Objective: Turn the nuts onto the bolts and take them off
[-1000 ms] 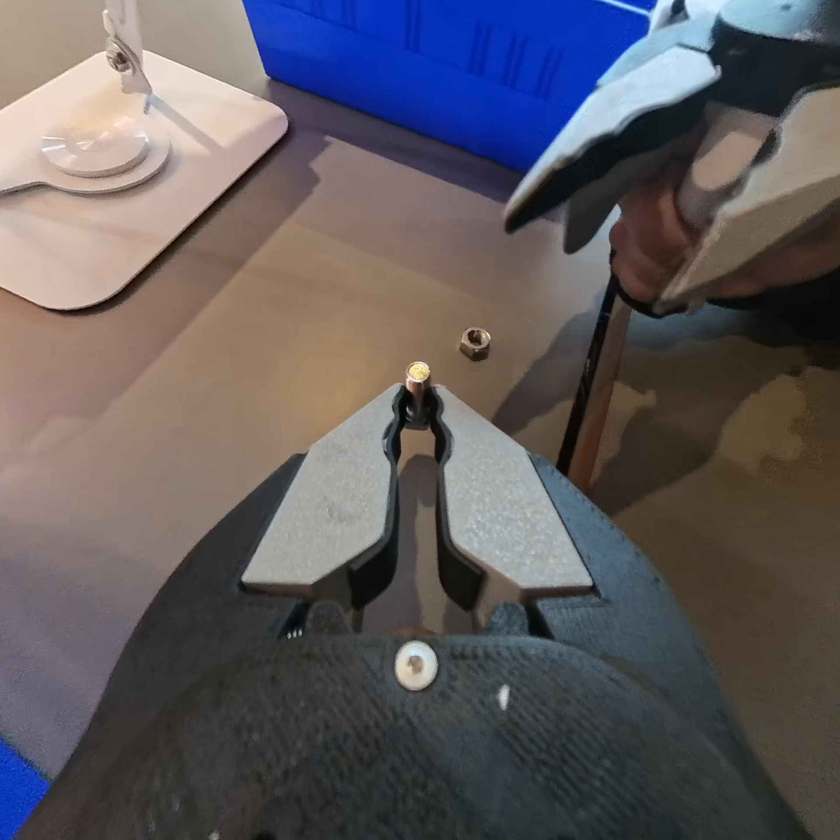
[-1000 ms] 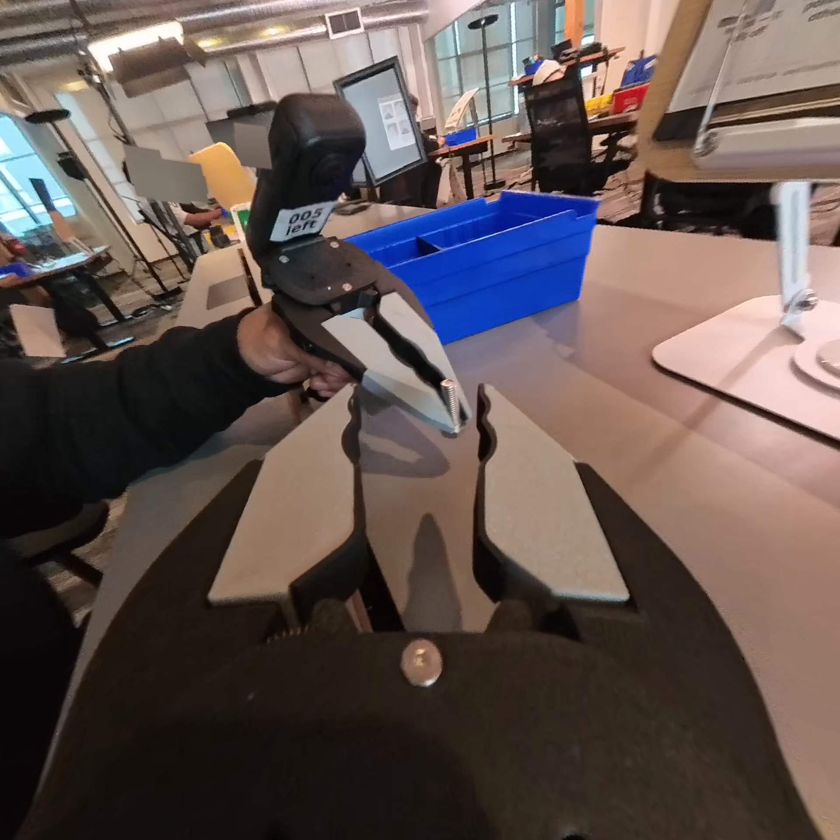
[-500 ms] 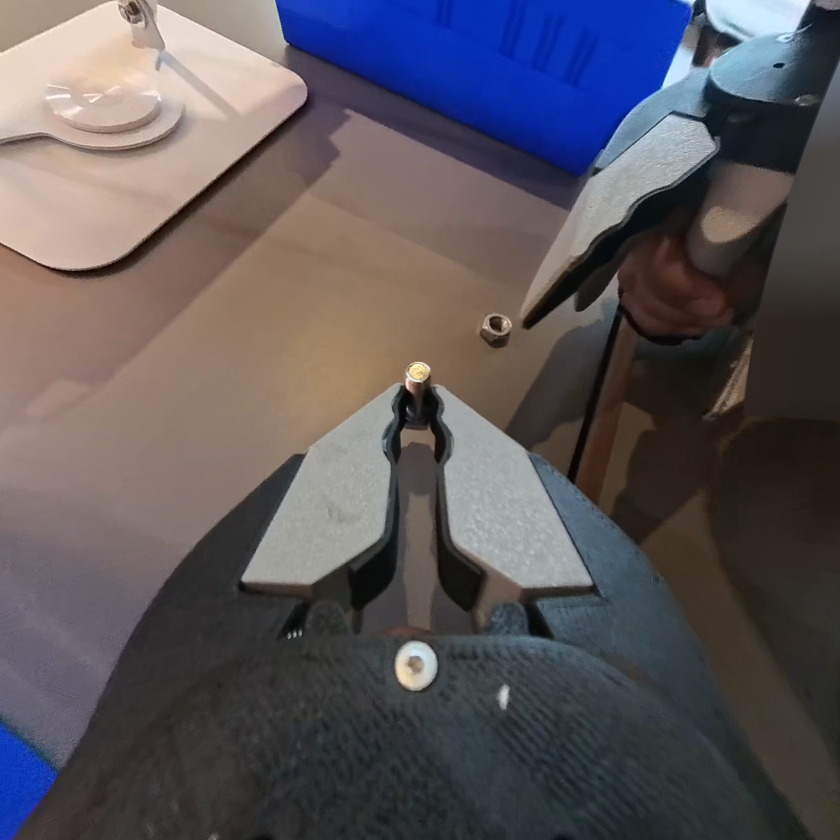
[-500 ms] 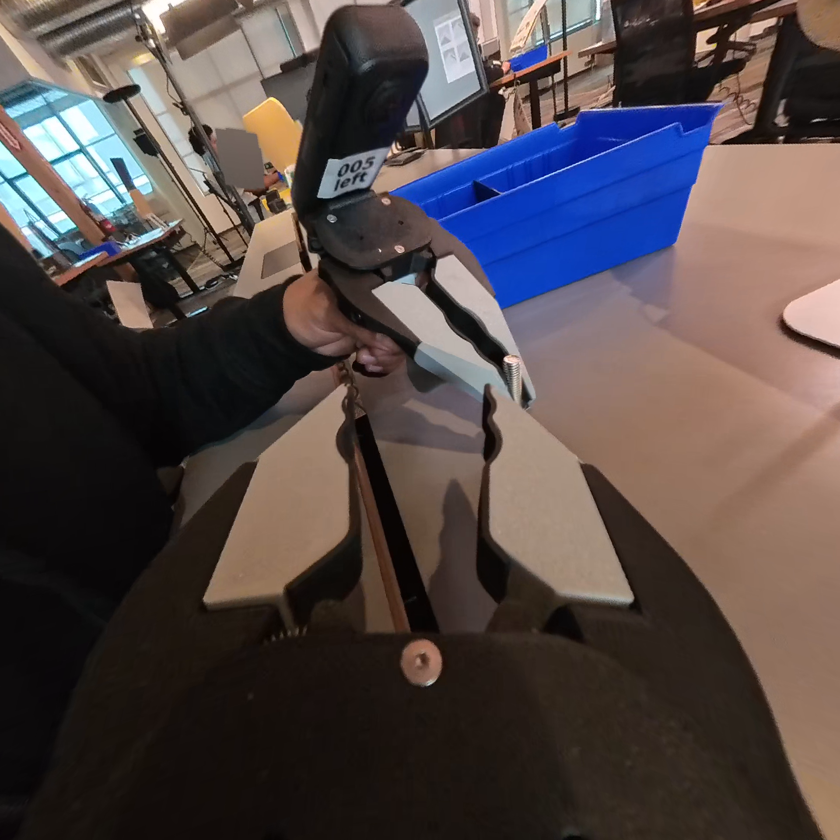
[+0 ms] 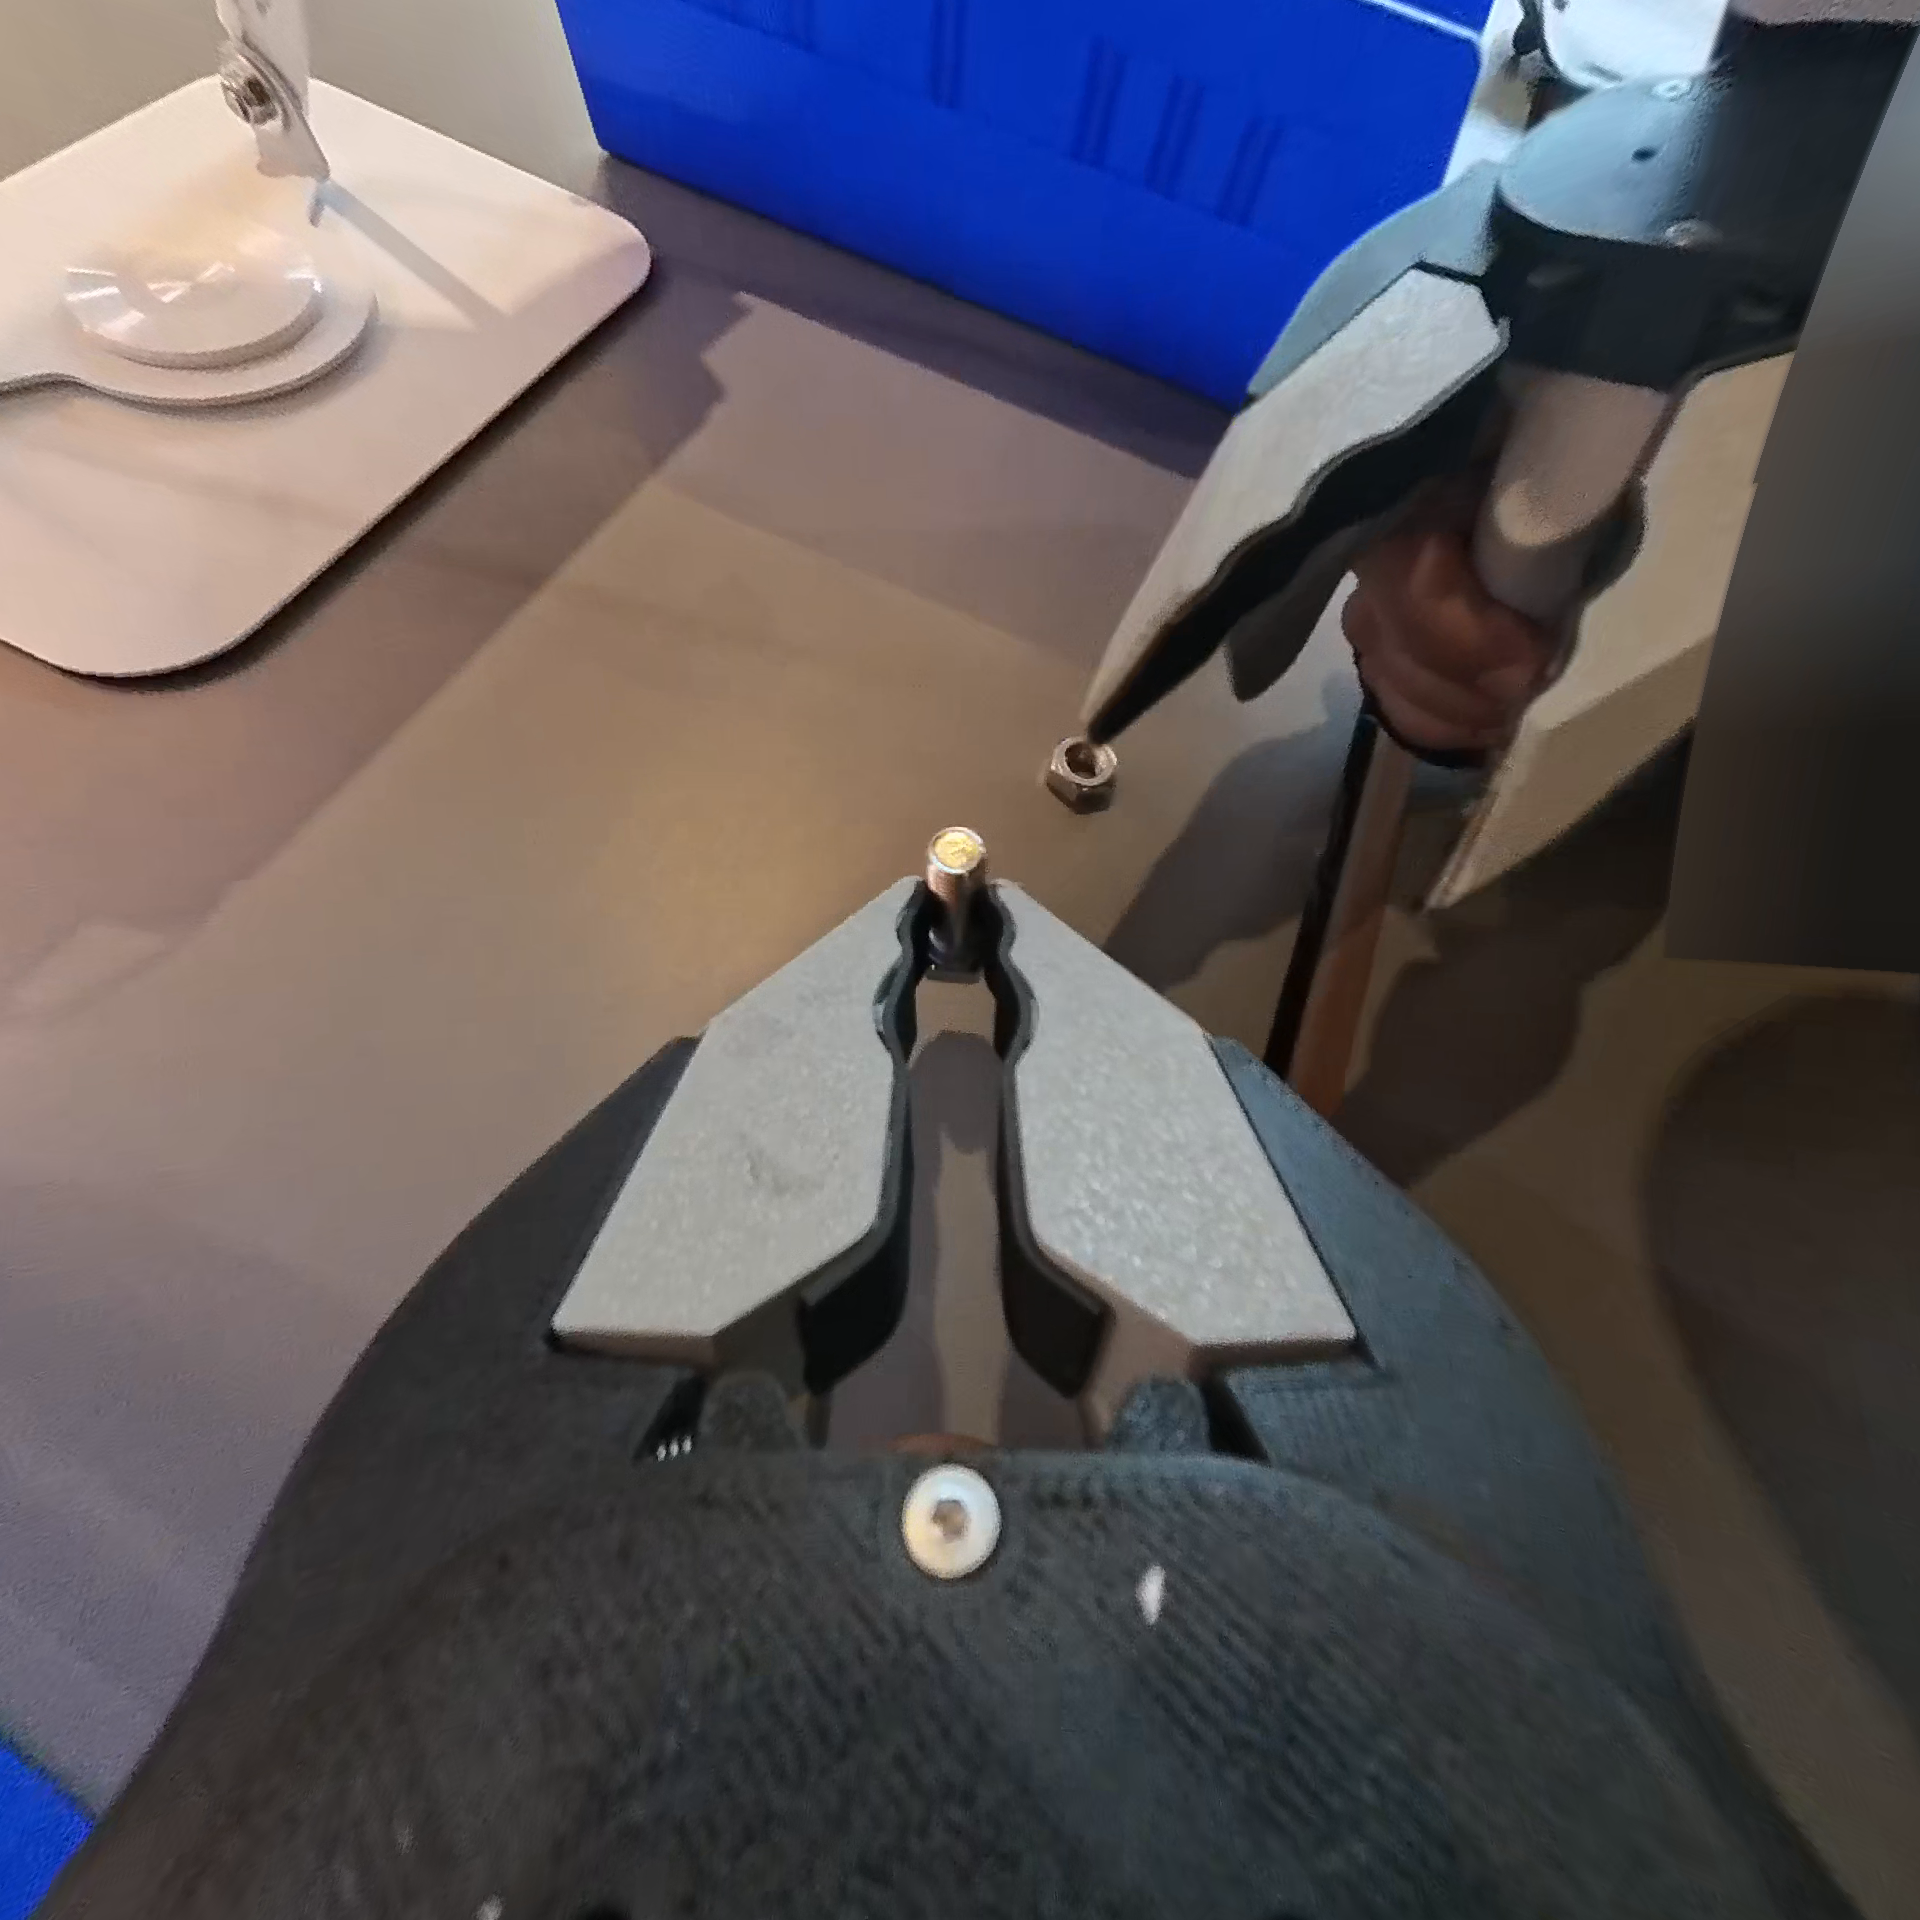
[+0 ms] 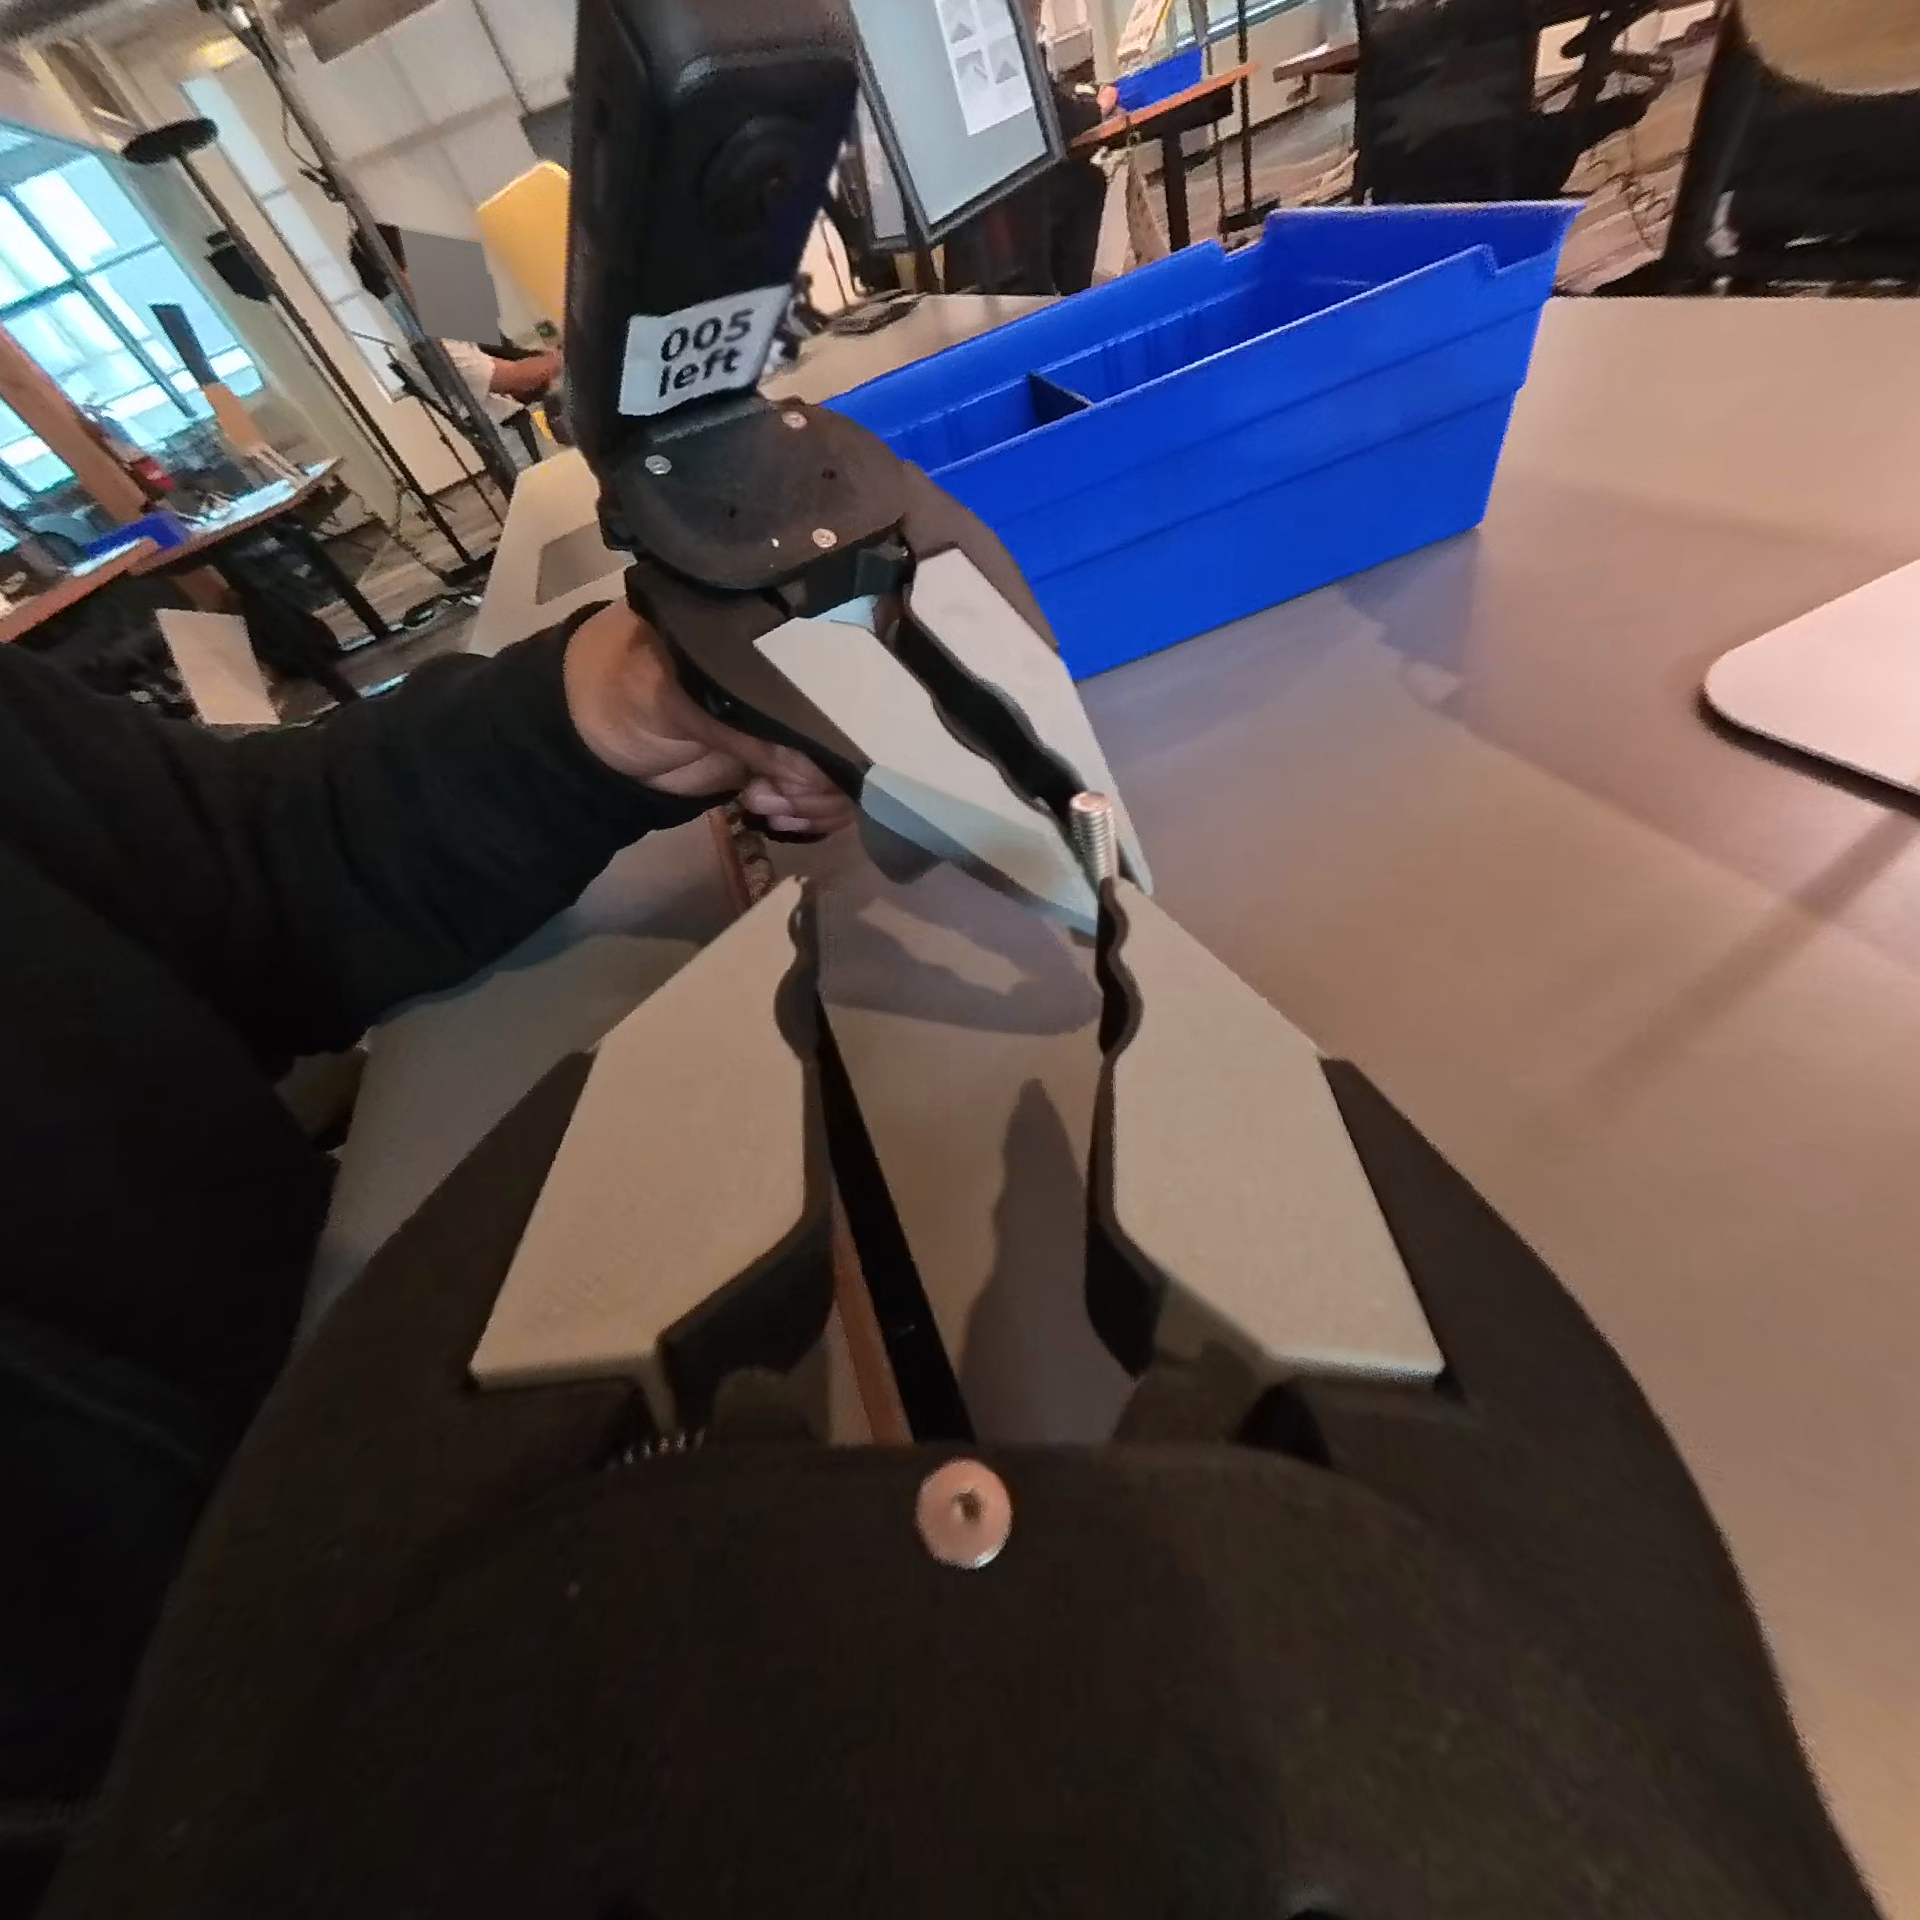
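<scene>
My left gripper (image 5: pixel 954 914) is shut on a steel bolt (image 5: pixel 956 862) and holds it upright, threaded end up, above the grey table (image 5: pixel 520 935). A loose hex nut (image 5: pixel 1081 777) lies on the table just beyond and to the right of the bolt. My right gripper (image 5: pixel 1273 810) is open, tilted down from the upper right, with one fingertip (image 5: pixel 1103 722) at the nut's far edge. In the right wrist view my right gripper (image 6: pixel 956 914) is open and empty, facing the left gripper (image 6: pixel 1101 894) and the bolt (image 6: pixel 1091 831). The nut is hidden there.
A blue bin (image 5: pixel 987 156) stands at the back of the table; it also shows in the right wrist view (image 6: pixel 1247 468). A white stand base (image 5: pixel 260 364) lies at the left. A thin dark rod (image 5: pixel 1335 935) hangs below the right hand. The grippers' ends are close to 5 cm from one another.
My right gripper has come down and in toward the nut, and its near fingertip now reaches it. My left gripper has kept the bolt in its grip.
</scene>
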{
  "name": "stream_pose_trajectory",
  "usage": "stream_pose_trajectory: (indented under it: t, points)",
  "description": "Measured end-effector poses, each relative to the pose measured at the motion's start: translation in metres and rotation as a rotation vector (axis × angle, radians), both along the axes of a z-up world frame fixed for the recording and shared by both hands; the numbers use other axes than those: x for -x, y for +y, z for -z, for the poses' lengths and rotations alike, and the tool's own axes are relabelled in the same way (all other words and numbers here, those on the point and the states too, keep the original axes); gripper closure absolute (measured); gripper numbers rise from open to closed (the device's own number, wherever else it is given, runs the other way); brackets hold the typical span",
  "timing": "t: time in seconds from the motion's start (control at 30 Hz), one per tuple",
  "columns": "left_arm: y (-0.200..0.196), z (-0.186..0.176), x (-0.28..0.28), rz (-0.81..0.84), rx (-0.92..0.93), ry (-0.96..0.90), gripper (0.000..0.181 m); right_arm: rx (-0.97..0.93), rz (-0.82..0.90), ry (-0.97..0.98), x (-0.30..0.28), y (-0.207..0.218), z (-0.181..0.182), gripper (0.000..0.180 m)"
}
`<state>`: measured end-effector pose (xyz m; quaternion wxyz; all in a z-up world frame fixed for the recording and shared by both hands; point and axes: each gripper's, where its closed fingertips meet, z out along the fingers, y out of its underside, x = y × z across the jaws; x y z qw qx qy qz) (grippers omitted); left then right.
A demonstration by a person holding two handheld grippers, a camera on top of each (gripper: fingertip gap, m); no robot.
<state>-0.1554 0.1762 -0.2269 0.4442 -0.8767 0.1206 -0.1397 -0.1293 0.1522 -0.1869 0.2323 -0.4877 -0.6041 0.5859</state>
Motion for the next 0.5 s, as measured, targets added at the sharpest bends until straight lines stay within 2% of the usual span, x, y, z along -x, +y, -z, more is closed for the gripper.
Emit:
stream_pose_trajectory:
  t: [0.5]
  points:
    - [0.0,0.01,0.011,-0.025,0.034,-0.032,0.173,0.147,-0.077,-0.037,0.001,-0.016,0.002,0.126]
